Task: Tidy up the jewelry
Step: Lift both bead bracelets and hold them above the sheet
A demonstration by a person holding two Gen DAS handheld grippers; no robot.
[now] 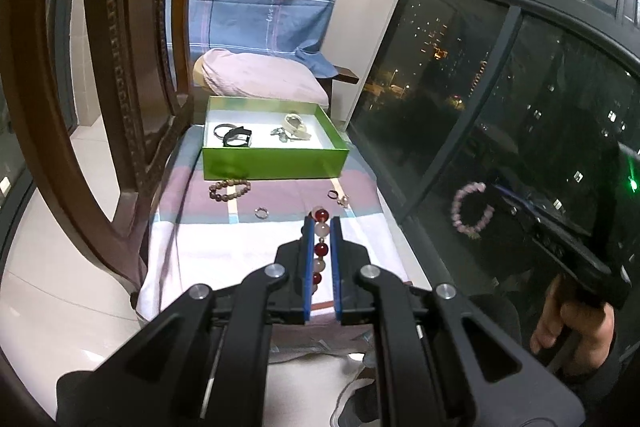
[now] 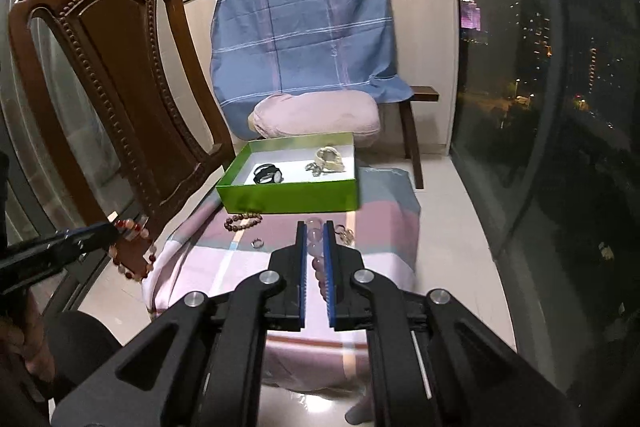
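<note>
1. The left gripper [image 1: 321, 223] is clamped on a red-and-white bead bracelet [image 1: 321, 249]; only the right wrist view shows its loop [image 2: 134, 251] hanging free beside the wooden chair [image 2: 120, 75].
2. The right gripper [image 2: 312, 227] pinches a pale pink bead bracelet [image 2: 316, 247], whose full ring appears only in the left view [image 1: 472, 205], seemingly as a window reflection.
3. The green box [image 1: 276, 163] holds watches; a brown bracelet [image 1: 229, 187] and small ring [image 1: 261, 213] lie on the cloth [image 1: 224, 247] before it.
</note>
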